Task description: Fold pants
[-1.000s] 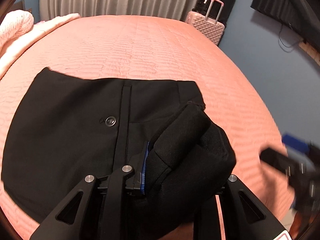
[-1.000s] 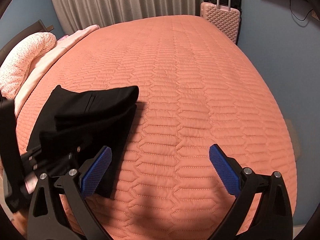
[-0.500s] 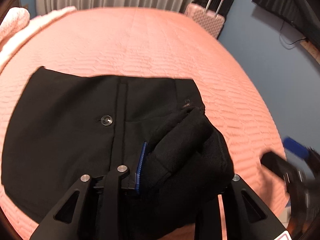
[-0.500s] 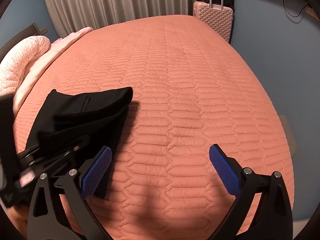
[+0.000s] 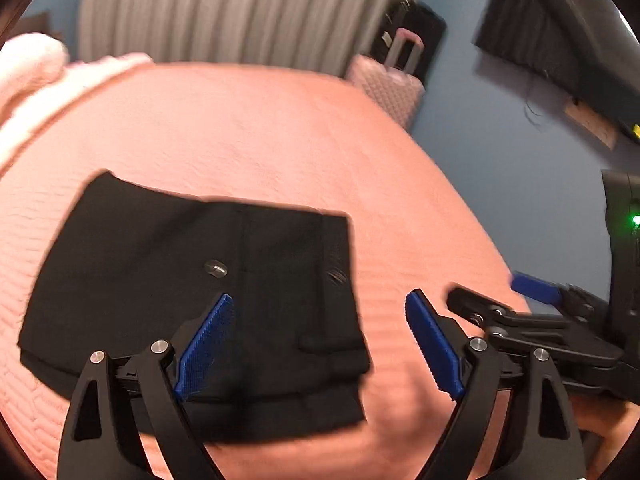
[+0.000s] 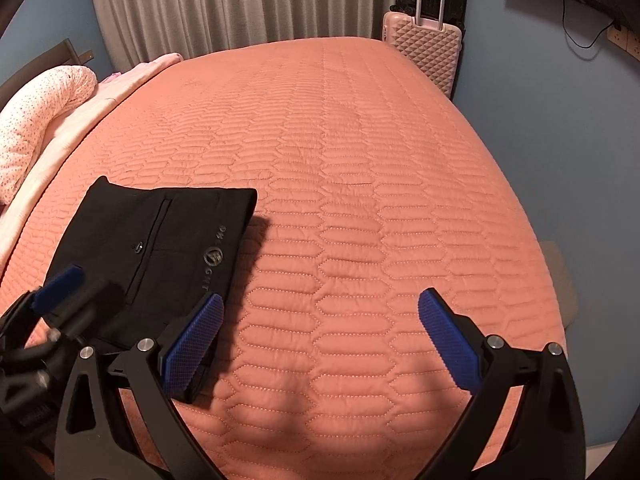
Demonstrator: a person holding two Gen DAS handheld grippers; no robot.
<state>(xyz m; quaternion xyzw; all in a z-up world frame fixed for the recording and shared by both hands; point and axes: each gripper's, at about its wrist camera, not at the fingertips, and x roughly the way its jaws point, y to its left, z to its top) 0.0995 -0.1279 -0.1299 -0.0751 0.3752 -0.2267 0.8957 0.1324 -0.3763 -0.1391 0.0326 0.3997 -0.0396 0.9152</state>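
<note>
The black pants (image 5: 192, 296) lie folded into a flat rectangle on the salmon quilted bed (image 5: 248, 140), button side up. My left gripper (image 5: 320, 344) is open and empty, above the near right part of the pants. In the right wrist view the pants (image 6: 160, 248) lie at the left with a logo showing. My right gripper (image 6: 320, 344) is open and empty over bare quilt (image 6: 360, 200), to the right of the pants. The left gripper (image 6: 60, 300) shows blurred at that view's left edge.
A pink suitcase (image 6: 424, 52) stands against the blue wall at the bed's far right corner. Pink pillows and a blanket (image 6: 36, 120) lie at the far left. Grey curtains (image 6: 240, 0) hang behind the bed. The right gripper (image 5: 532, 320) shows at the left wrist view's right.
My left gripper has opened and let go of the bunched pants fabric. The fabric now lies flat on the folded stack. The right gripper has stayed open.
</note>
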